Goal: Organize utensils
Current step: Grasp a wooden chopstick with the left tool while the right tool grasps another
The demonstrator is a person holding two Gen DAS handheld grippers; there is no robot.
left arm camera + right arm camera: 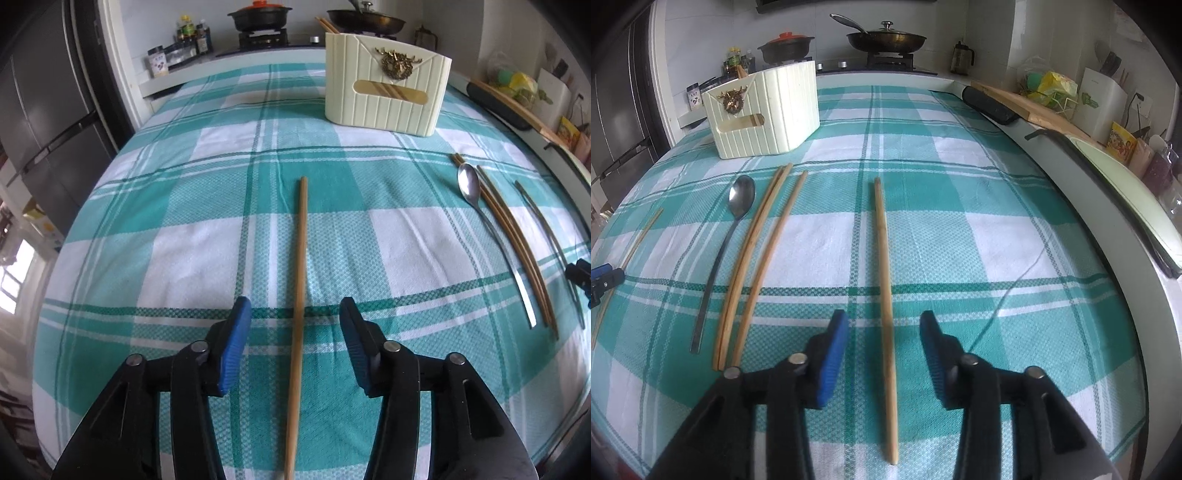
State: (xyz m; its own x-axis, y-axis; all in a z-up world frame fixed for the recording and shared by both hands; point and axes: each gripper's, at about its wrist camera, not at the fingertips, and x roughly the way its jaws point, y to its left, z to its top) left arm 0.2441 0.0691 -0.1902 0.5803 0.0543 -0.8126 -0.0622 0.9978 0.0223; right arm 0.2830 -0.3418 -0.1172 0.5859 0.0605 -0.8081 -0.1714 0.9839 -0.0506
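Checked worktop (207, 229): my left gripper (295, 325) and right gripper (884, 332) spread, each straddling a chopstick (300, 258) before the utensil holder (388, 92).

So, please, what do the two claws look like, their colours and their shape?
Both look the same. The left claw and the right claw each have two black plastic arms built from linked bars, joined by round silver pins. Each arm ends in a blue finger pad with a fine ribbed surface. No cables, markings, sleeves or hands show in either view.

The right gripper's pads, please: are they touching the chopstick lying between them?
Apart. The right wrist view shows cloth on both sides of the chopstick between the right gripper's open pads.
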